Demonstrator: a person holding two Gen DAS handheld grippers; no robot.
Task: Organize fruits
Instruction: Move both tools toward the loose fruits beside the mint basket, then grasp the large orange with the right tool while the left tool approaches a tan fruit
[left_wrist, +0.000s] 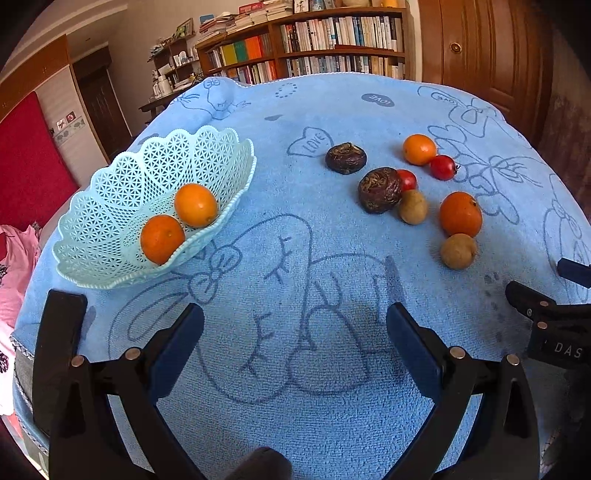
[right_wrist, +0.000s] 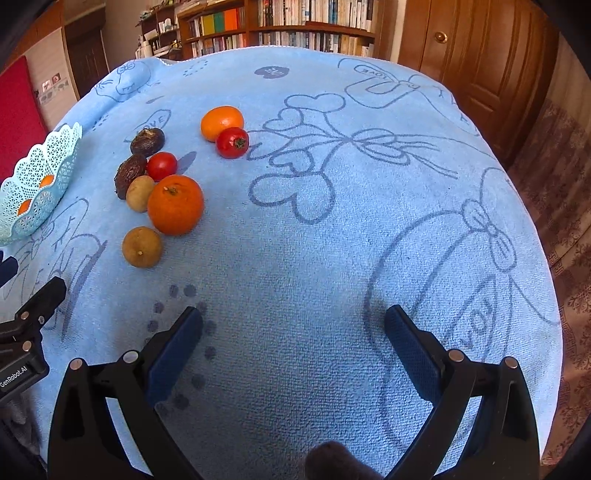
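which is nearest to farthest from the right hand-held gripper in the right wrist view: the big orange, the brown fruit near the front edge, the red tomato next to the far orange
Measured from the right hand-held gripper:
1. Brown fruit, nearest, ahead to the left.
2. Big orange, just behind the brown fruit, slightly farther in.
3. Red tomato, farthest, beside the far orange toward the back of the blue towel.
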